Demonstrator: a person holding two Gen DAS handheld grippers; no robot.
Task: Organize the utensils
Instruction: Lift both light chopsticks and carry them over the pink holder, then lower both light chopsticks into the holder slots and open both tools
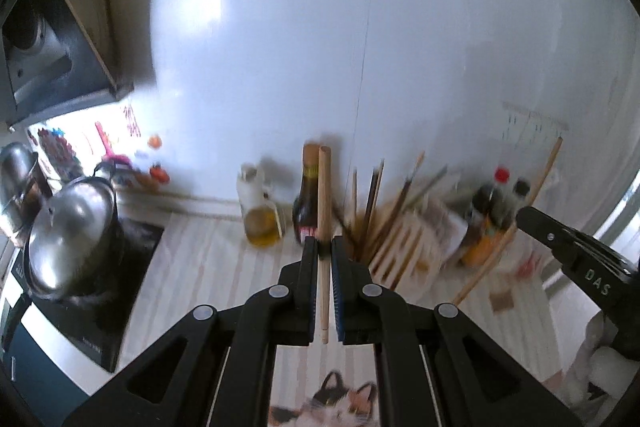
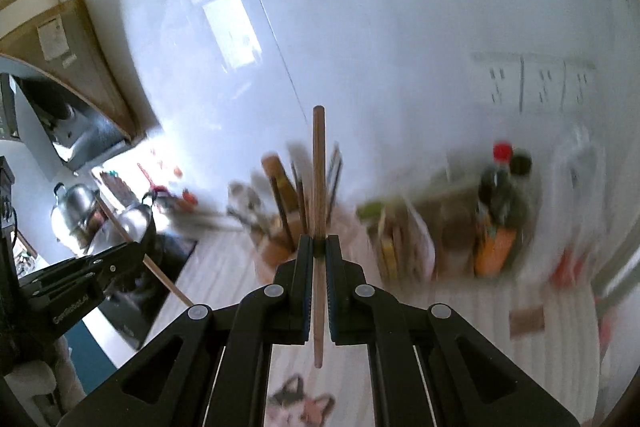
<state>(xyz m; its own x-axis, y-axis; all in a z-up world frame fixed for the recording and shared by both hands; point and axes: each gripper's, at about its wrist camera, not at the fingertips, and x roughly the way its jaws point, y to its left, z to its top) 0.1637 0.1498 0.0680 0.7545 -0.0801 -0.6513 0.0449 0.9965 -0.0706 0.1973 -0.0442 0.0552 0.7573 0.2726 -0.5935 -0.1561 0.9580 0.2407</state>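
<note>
My left gripper [image 1: 324, 243] is shut on a pale wooden chopstick [image 1: 324, 187] that runs up between its pads, with the top end well past the tips. In the right wrist view my right gripper [image 2: 319, 241] is shut on a darker wooden chopstick [image 2: 319, 167], also upright between the pads. Each gripper shows in the other's view: the right gripper [image 1: 524, 215] with its chopstick [image 1: 540, 179] at the right edge, the left gripper [image 2: 138, 251] with its chopstick [image 2: 164, 277] at the lower left. Behind stands a blurred wooden holder [image 1: 396, 247] with several chopsticks in it.
A dark sauce bottle [image 1: 306, 203] and an oil bottle [image 1: 260, 215] stand by the white wall. More bottles [image 1: 496, 203] crowd the right. A lidded steel pot [image 1: 68, 227] sits on a black cooktop [image 1: 132, 259] at left. A striped mat [image 1: 208, 267] covers the counter.
</note>
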